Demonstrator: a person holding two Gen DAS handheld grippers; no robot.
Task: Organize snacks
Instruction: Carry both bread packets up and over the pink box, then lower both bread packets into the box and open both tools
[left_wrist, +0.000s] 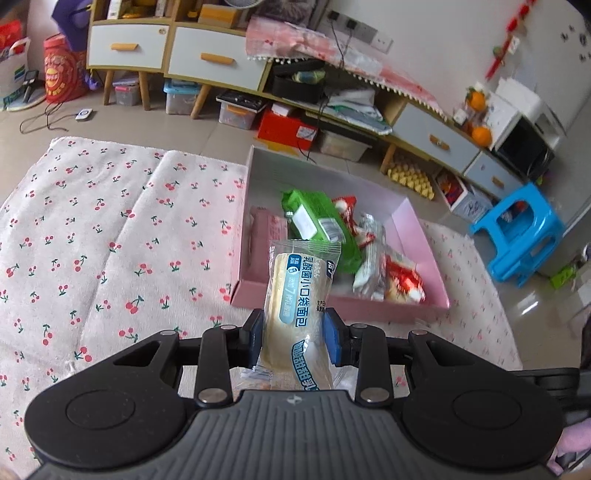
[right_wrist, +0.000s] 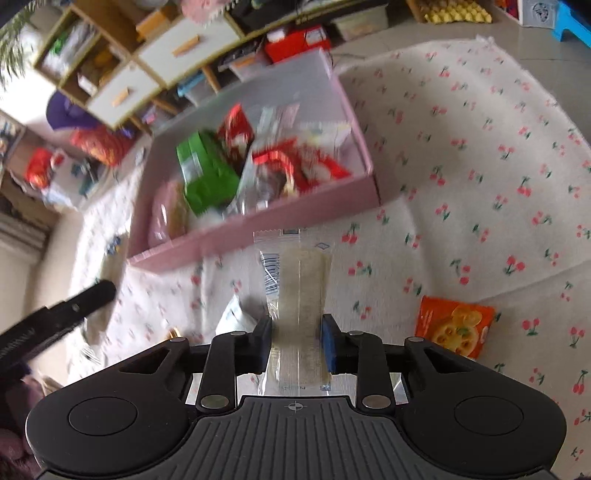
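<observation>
Bread packet lower end hidden, left claw clamping; right claw grips blurred wafer pack.

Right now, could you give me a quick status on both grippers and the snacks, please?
Left gripper shut on bread packet. Right gripper shut on clear-wrapped snack. Pink box ahead, unobstructed. Orange packet on cloth.

pink box far corner bare, snacks piled near, orange packet on cloth
</observation>
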